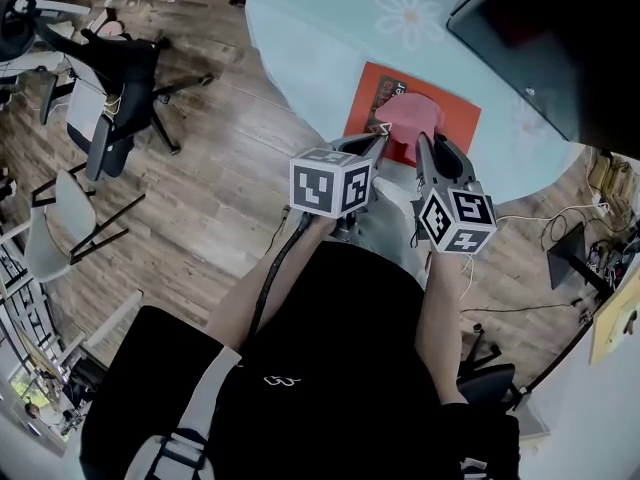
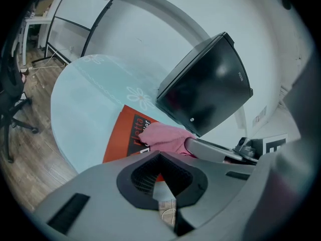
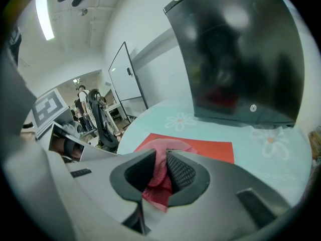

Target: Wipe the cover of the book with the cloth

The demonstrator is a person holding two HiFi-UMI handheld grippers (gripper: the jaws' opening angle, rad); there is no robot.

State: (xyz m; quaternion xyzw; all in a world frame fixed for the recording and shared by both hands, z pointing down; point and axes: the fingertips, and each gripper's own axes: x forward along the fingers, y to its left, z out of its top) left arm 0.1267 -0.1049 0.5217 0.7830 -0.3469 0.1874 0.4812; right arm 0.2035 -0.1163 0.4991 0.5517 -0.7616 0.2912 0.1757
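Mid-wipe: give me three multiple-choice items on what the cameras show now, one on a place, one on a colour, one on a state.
1. On the table, where is the pink cloth?
A on the book
B beside the book
C hanging off the edge

2. What colour is the book's cover?
A blue
B red-orange
C white

3. The right hand-held gripper is:
A open and empty
B shut on the book
C shut on the cloth

Answers:
1 A: the red-orange cover shows around the cloth.
2 B: the cover is red-orange in all three views.
3 C: pink fabric sits pinched between its jaws.
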